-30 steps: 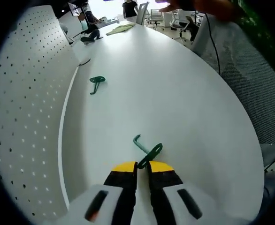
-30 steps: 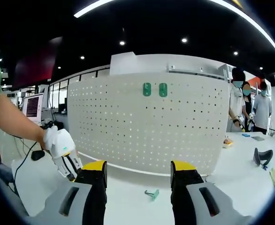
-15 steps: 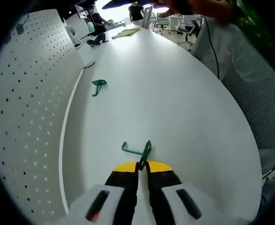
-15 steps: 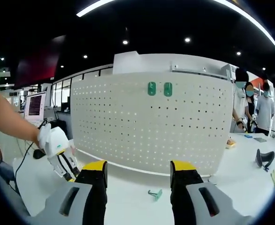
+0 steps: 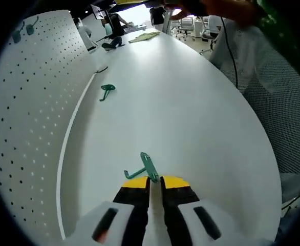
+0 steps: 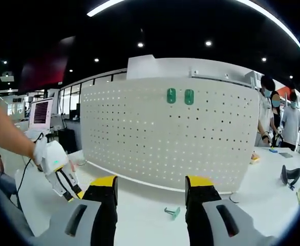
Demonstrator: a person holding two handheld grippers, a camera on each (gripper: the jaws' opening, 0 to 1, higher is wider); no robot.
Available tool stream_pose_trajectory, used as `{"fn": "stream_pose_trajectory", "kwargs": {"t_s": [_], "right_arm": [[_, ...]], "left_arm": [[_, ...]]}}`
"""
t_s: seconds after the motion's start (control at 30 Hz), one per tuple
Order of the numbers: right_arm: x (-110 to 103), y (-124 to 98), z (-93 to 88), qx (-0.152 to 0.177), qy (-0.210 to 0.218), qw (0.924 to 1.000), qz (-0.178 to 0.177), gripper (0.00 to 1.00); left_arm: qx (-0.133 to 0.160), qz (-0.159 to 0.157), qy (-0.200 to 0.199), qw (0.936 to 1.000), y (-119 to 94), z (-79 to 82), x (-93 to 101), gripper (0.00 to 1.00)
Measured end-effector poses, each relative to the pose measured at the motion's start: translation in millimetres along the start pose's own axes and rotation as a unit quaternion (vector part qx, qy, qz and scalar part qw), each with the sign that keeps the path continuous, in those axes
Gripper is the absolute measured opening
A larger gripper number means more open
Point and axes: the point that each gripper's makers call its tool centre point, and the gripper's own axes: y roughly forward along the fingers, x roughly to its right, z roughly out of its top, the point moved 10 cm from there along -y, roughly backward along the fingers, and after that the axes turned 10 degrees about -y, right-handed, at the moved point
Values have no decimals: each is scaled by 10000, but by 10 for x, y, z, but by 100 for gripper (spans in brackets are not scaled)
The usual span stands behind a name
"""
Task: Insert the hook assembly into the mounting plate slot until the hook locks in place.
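- The left gripper (image 5: 155,180) is clamped shut on a green hook (image 5: 146,166), and over the last second it has turned the hook and lifted it off the white table (image 5: 191,107); the hook now sticks up just past the yellow jaw tips with its bent end pointing toward the pegboard (image 5: 22,102) on that gripper's left.
- That suggests the pick-up is done and the carry to the board comes next; nothing is inserted yet.
- The right gripper (image 6: 150,187) stands wide open and empty, facing the pegboard head-on, where two green mounts (image 6: 180,96) already hang high up.
- A second green hook (image 6: 172,211) lies on the table between the right gripper's jaws and the board.
- A black tool (image 6: 290,175) sits off to its right, and people stand beyond; the way to the board looks unobstructed.
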Motion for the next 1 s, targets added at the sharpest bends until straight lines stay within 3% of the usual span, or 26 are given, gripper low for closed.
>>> {"fn": "stream_pose_trajectory", "kwargs": {"t_s": [0.5, 0.7, 0.83, 1.0], "right_arm": [[-24, -4, -4, -6, -31, 10000, 32, 52], [-57, 0, 11, 2, -39, 10000, 64, 52], [-81, 3, 35, 15, -55, 9999, 99, 52], [-102, 12, 70, 23, -71, 9999, 139, 52]], "left_arm": [[328, 127, -393, 9986, -5, -11, 61, 2], [362, 428, -367, 9978, -32, -26, 87, 2], [397, 847, -307, 9951, -58, -32, 113, 2], [630, 1148, -256, 9911, -139, 65, 130, 2]]}}
